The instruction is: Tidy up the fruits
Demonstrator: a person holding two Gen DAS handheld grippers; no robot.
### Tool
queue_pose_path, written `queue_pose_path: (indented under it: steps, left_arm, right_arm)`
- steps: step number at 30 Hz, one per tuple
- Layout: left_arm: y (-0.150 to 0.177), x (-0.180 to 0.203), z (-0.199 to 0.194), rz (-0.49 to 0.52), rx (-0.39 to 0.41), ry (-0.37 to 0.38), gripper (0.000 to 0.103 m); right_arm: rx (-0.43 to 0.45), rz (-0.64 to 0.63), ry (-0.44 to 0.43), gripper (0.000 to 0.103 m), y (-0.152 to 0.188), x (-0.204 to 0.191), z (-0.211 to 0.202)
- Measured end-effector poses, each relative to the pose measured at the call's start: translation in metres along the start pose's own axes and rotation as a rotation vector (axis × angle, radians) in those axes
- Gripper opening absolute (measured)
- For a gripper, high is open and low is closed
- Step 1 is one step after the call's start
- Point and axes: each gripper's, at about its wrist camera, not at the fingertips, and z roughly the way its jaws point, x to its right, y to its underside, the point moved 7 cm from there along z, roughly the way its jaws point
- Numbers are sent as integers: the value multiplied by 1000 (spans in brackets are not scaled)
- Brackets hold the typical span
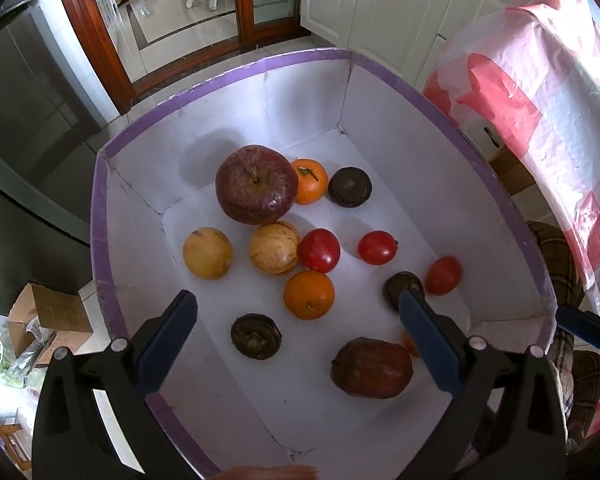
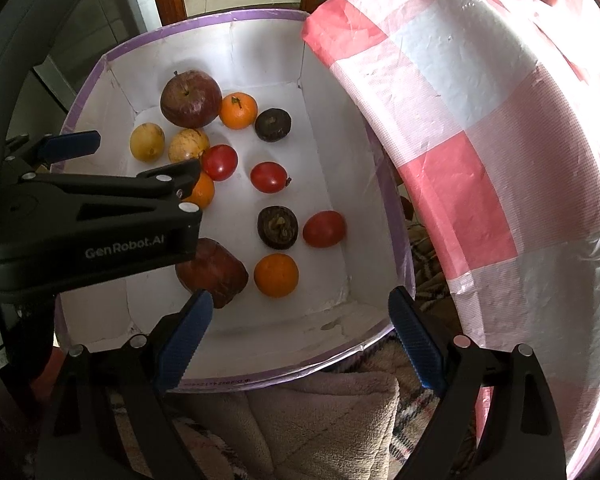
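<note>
White cardboard makes the box (image 1: 236,92) with a purple rim, and all the fruit sits on its floor. My left gripper (image 1: 296,308) hangs over the near end of the box with its blue fingers (image 1: 168,332) spread wide, and it holds nothing. On the left I see two yellow fruits (image 1: 207,253) side by side, with the right one touching a red tomato (image 1: 318,249). Behind them sits a big red apple (image 1: 256,184), and a small orange (image 1: 309,181) touches its right side. Next to that is a dark brown round fruit (image 1: 349,187). Near the middle lies another orange (image 1: 309,294), and close to me is a second dark fruit (image 1: 256,336). A second tomato (image 1: 377,247) sits alone further right. A third dark fruit (image 1: 400,286) is partly behind my right-side finger, and a third tomato (image 1: 443,275) is just beside it. A dark red fruit (image 1: 372,366) lies near the close wall. My right gripper (image 2: 300,318) is over the near edge of the box, and its blue fingers (image 2: 414,338) are wide apart too, with nothing between them. From there I also see an orange (image 2: 276,275) next to the dark red fruit. On the far right a red and white checked bag (image 2: 480,152) leans over the side of the box.
</note>
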Motion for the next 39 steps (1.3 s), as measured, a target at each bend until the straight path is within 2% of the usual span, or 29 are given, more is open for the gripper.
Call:
queue_pose_path:
  steps: [39]
  left_arm:
    - [2, -7, 12, -29, -69, 27, 101]
  right_arm:
    - [-21, -1, -16, 87, 5, -1, 4]
